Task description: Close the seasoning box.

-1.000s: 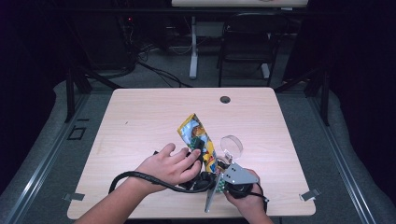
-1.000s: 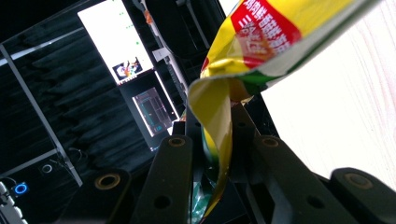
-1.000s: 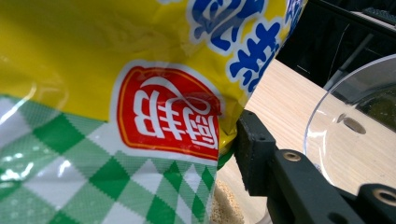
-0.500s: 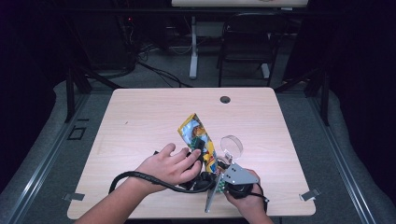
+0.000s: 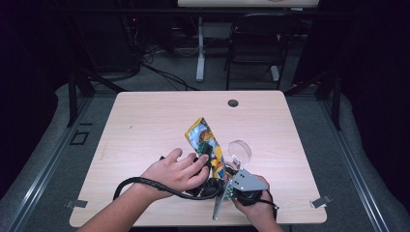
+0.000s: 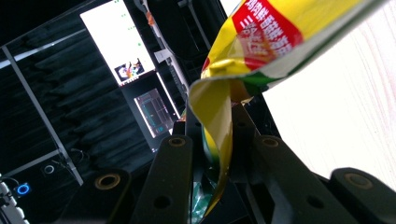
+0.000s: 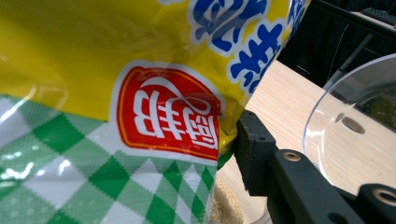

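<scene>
I have the yellow snack bag (image 5: 205, 145) lying tilted on the worktop (image 5: 145, 125), just left of the clear plastic cup (image 5: 240, 151), which serves as my landmark here. My left hand-held gripper (image 5: 205, 153) sits left of the cup with its jaws clamped on the bag's edge; in the left gripper view the yellow foil (image 6: 219, 140) runs down between the two black jaws and is pinched there. My right hand-held gripper (image 5: 231, 180) is just below the cup. In the right gripper view the bag (image 7: 116, 93) lies over the left jaw while the right jaw presses its edge beside the cup (image 7: 355, 135), so it grips the bag too.
</scene>
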